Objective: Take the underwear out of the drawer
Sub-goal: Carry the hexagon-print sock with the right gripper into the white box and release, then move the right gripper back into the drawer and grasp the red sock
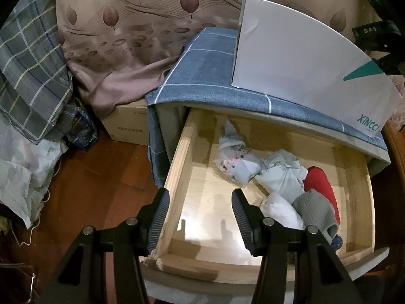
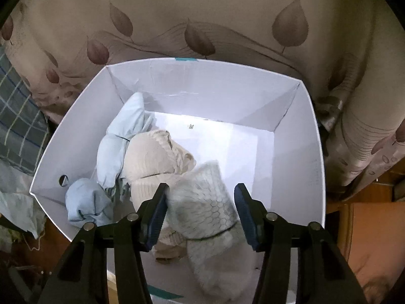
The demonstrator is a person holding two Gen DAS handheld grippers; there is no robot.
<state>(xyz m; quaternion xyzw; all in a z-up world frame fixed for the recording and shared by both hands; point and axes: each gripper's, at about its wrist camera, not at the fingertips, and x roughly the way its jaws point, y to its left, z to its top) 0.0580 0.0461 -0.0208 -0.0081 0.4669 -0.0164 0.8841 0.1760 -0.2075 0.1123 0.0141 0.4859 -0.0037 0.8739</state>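
Note:
The pale wooden drawer (image 1: 177,167) stands pulled out. In it lie a floral white piece (image 1: 235,159), a pale green one (image 1: 281,174), a red one (image 1: 319,185), a grey ribbed one (image 1: 316,210) and a white one (image 1: 278,207). My left gripper (image 1: 200,202) hangs open over the drawer's left side, with nothing between its fingers. My right gripper (image 2: 201,197) is over the white box (image 2: 298,136), jaws apart. A blurred whitish honeycomb-patterned piece (image 2: 202,202) is between its fingers, touching the left pad. Pale blue underwear (image 2: 119,141) and a cream ribbed piece (image 2: 152,157) lie in the box.
The white box (image 1: 303,58) stands on top of the cabinet, on a blue checked cloth (image 1: 202,71). A leaf-patterned curtain (image 1: 121,38) hangs behind. A cardboard box (image 1: 126,126) and piled bedding (image 1: 27,81) sit left of the drawer on the wooden floor (image 1: 106,197).

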